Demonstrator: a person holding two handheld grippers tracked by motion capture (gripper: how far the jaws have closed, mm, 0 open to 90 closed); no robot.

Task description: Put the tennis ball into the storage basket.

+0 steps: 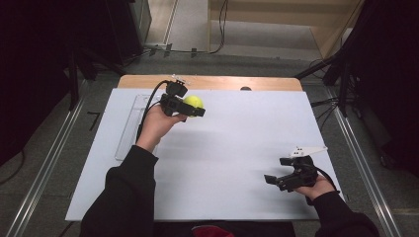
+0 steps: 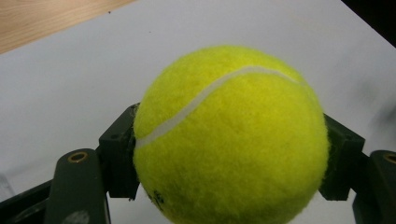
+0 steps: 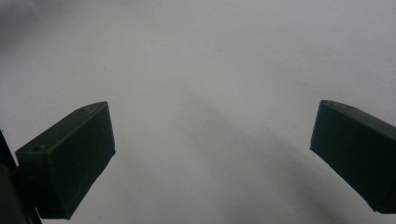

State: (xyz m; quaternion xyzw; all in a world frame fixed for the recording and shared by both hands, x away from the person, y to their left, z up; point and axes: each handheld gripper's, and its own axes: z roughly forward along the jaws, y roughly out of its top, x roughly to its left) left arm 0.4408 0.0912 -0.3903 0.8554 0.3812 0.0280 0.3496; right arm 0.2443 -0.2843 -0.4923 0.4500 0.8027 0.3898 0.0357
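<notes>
Yellow tennis ball (image 2: 229,140), round with no long axis, white seam curving from 8 to 2 o'clock, clamped between left gripper (image 1: 190,106) jaws at 11 o'clock of white bench (image 1: 237,143), right gripper (image 1: 286,180) at 4 o'clock, jaws wide, nothing between them

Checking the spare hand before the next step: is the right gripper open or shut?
Open. The right gripper has its jaws wide apart with nothing between them, above the white table cover.

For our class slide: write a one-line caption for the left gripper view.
Left gripper clamps a yellow tennis ball above the white table.
</notes>
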